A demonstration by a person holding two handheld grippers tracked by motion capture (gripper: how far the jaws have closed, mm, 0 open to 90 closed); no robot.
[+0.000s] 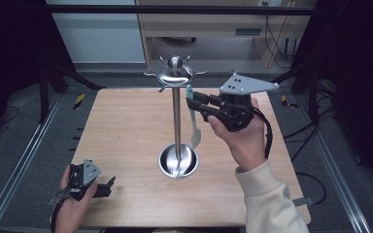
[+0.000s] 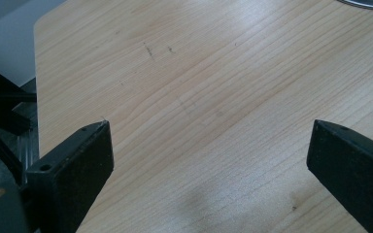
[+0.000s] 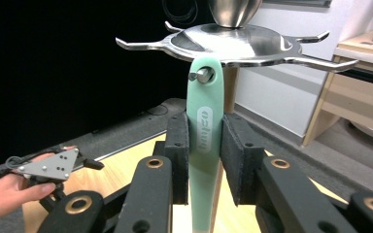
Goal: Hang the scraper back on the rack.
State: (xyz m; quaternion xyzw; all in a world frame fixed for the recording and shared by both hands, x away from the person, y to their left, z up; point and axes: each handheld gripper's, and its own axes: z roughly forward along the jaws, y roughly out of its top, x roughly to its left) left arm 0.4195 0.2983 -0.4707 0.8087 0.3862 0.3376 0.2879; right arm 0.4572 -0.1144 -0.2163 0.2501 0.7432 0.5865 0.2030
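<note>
**Ann:** Two grippers on show, and the right gripper has the action: its jaws are pressed against both sides of a pale green spatula, clamped on the handle.

**Bo:** And where does that spatula sit?

**Ann:** Up at the top of the metal stand. The hole in the handle is over one of the hooks under the stand's round top, and the blade hangs down beside the pole, just above the stand's dish-shaped base.

**Bo:** From the high view, the right hand comes in from the right of the pole, gripper raised well off the table.

**Ann:** Yes, and the left gripper lies low at the near left corner, well apart from the stand.

**Bo:** Its jaws?

**Ann:** Wide apart, nothing between them but bare wood, with the left hand wrapped around its body.
</note>
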